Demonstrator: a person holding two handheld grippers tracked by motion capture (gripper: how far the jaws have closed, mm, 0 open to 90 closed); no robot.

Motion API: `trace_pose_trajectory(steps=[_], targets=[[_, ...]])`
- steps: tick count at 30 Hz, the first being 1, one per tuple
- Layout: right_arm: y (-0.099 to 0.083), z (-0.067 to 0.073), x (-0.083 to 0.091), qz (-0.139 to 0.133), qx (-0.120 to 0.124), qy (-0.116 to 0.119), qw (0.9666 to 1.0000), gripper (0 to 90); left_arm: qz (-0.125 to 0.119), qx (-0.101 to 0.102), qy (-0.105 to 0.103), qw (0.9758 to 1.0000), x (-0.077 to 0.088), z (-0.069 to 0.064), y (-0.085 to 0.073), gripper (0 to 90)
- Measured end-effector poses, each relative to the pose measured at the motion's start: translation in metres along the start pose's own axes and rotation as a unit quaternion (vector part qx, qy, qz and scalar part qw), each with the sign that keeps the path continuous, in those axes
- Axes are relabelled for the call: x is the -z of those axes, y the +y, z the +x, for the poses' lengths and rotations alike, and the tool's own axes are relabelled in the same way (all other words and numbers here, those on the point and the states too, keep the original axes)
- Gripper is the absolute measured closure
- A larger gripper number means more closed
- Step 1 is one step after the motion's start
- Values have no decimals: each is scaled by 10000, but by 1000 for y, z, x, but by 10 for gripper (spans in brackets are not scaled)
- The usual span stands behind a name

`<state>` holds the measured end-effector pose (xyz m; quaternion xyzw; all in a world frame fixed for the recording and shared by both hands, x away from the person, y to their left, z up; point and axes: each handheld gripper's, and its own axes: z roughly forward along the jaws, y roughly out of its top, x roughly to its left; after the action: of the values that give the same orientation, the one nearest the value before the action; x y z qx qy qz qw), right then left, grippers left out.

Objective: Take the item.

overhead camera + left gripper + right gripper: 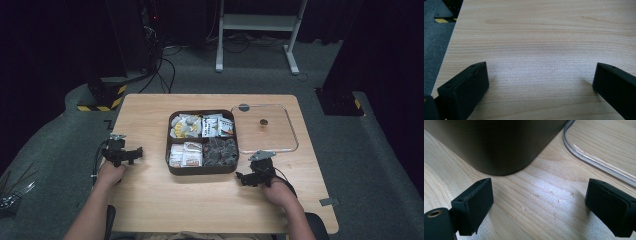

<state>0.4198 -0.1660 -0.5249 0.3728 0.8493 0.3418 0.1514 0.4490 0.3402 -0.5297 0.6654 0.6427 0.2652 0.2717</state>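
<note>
The left claw [121,151] rested on the wooden tabletop [210,200] near its left edge, held in the person's left hand [110,173]. In the left gripper view its two black jaws stood wide apart, released, with bare wood grain between them and the grey carpet [435,37] off beyond the tabletop's edge to that claw's left.

The right claw [254,175] sat on the tabletop too, gripped by the right hand [276,189], and its jaws were likewise spread and released, grasping nothing. Just ahead of it and slightly to its left rose the rounded corner of a dark brown tray [499,147], close to the left jaw but apart from it. Ahead to its right lay the curved rim of a clear lid [596,161], flat on the wood.

From the high view, the tray [202,170] lay between the two claws, nearer the right one. Its four compartments held packets: yellow and white ones [185,126], white printed ones [217,126], pale ones [185,154], and dark ones [220,151]. The clear lid [292,131] lay just beside the tray, beyond the right claw.
</note>
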Motion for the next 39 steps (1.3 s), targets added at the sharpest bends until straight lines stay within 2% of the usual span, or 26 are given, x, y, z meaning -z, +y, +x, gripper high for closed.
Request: trace_pose_trajectory(steps=[5, 32, 36, 39], targets=[[0, 0, 0, 9, 13, -10, 10000, 80, -16, 64, 37, 10000, -1, 0, 1, 8], [0, 0, 0, 7, 16, -8, 10000, 79, -11, 118, 126, 9999, -1, 0, 1, 12], [0, 0, 0, 6, 16, -9, 10000, 79, -17, 93, 141, 9999, 0, 0, 2, 24], [0, 0, 0, 7, 15, -8, 10000, 79, -17, 106, 117, 9999, 1, 1, 3, 79]])
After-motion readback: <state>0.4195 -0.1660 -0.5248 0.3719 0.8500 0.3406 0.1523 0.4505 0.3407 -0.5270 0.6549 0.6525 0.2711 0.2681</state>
